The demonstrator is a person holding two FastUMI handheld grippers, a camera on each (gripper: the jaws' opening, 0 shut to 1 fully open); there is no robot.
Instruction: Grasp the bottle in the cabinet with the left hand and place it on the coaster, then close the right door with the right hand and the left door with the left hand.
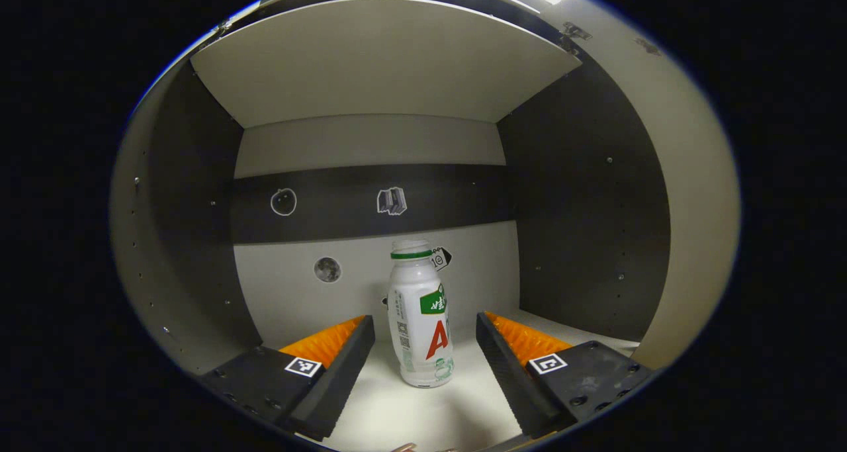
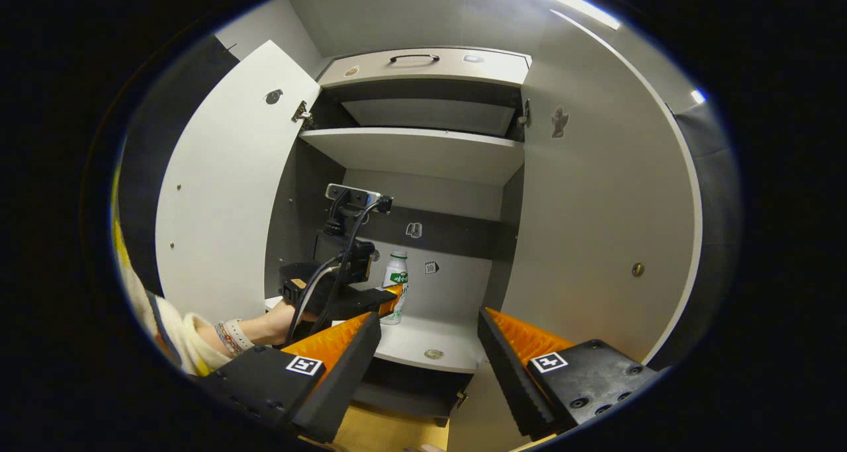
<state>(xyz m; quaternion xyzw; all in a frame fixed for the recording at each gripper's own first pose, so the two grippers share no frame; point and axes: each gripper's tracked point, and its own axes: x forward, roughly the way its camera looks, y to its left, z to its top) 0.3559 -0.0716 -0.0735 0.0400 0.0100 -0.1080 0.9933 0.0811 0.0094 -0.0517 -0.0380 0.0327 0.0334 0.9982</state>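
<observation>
dim cabinet interior — overhead glare | sharp focus | edges bowed

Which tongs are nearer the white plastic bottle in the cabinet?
Left. The left tongs are open inside the cabinet with the white plastic bottle with a green band standing between their fingers, untouched. The right tongs are open and hang outside, in front of the shelf edge.
</observation>
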